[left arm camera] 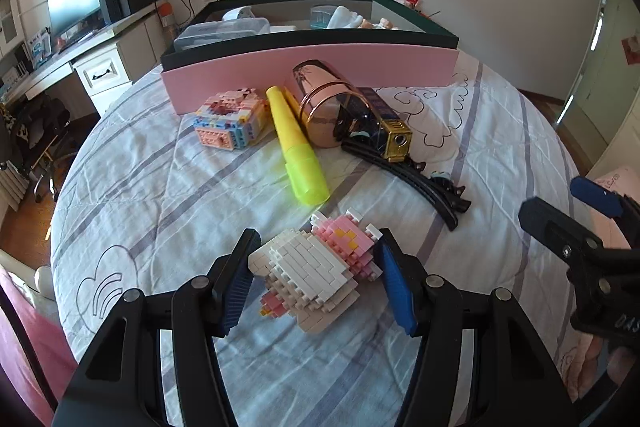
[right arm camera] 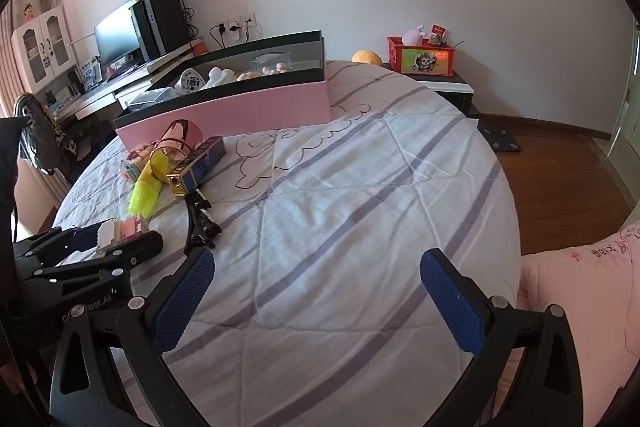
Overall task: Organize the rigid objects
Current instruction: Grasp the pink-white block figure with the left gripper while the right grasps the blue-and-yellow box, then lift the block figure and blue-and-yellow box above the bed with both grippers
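Observation:
A white and pink brick figure (left arm camera: 312,267) lies on the striped bedspread (left arm camera: 160,187). My left gripper (left arm camera: 318,245) has a blue pad against each of its sides and is shut on it. The right wrist view shows the same figure (right arm camera: 114,229) between the left gripper's fingers (right arm camera: 132,251). Behind it lie a yellow marker (left arm camera: 298,147), a pastel brick cube (left arm camera: 230,123), a rose-gold cup (left arm camera: 324,107) on its side, a blue and gold case (left arm camera: 384,123) and black hair clips (left arm camera: 424,183). My right gripper (right arm camera: 318,261) hangs open over bare bedspread, to the right of the pile.
A long pink box (left arm camera: 312,67) with a dark rim stands behind the pile and holds several items. A desk with a monitor (left arm camera: 74,3) is at the left. A nightstand with a red box (right arm camera: 424,61) is at the back right, and a pink pillow (right arm camera: 580,291) at the right.

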A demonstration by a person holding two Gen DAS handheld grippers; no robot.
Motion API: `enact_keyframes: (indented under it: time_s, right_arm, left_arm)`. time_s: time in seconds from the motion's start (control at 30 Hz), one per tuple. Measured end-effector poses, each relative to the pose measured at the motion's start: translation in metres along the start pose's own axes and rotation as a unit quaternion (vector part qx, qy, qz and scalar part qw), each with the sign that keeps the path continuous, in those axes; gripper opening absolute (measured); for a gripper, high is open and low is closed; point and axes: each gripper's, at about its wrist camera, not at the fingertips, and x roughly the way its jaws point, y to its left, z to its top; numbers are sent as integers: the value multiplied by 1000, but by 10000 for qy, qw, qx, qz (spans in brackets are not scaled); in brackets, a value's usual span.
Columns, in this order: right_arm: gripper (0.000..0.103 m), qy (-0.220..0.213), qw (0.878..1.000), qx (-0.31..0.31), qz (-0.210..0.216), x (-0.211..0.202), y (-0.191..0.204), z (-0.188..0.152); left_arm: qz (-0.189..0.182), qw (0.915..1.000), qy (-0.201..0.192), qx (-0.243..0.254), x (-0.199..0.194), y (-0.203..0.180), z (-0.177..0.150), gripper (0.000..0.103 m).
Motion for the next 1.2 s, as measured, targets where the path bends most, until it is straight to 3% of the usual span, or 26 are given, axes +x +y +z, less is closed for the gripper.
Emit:
enact_keyframes:
  time_s: [0.37, 0.47, 0.5, 0.57, 0.63, 0.93, 1.0, 1.03, 1.2]
  right_arm:
    - [102, 201, 9977, -556, 319, 50, 66, 47]
    - [86, 407, 9963, -593, 463, 70, 70, 55]
    - [67, 492, 9957, -622, 477, 75, 70, 55]
    - [46, 549, 9953, -594, 530, 80, 66, 56]
    - [31, 600, 9953, -633, 409, 83, 61, 56]
    - [30, 822, 9917, -959, 246, 109, 62, 70]
    - [28, 801, 9902, -1116, 235, 112, 65, 72]
    - [21, 786, 9899, -1149, 279, 112, 65, 72]
    - [20, 537, 9929, -963, 446, 94, 58, 66]
  left_arm:
    - [257, 9982, -72, -541, -11, 69, -9, 60]
    - [348, 9978, -84, -553, -7, 78, -6, 60]
    - [383, 9976, -77, -568, -6, 80, -5, 60]
    - [452, 9971, -84, -608, -1, 86, -3, 60]
    - [514, 9968, -69, -610, 4, 90, 1, 60]
    - [676, 9966, -132, -450, 19, 89, 11, 61]
    - [659, 9968, -152, -416, 19, 89, 13, 60]
    - [646, 9970, -180, -397, 19, 89, 14, 59]
    - [582, 9965, -423, -436, 7, 89, 14, 59]
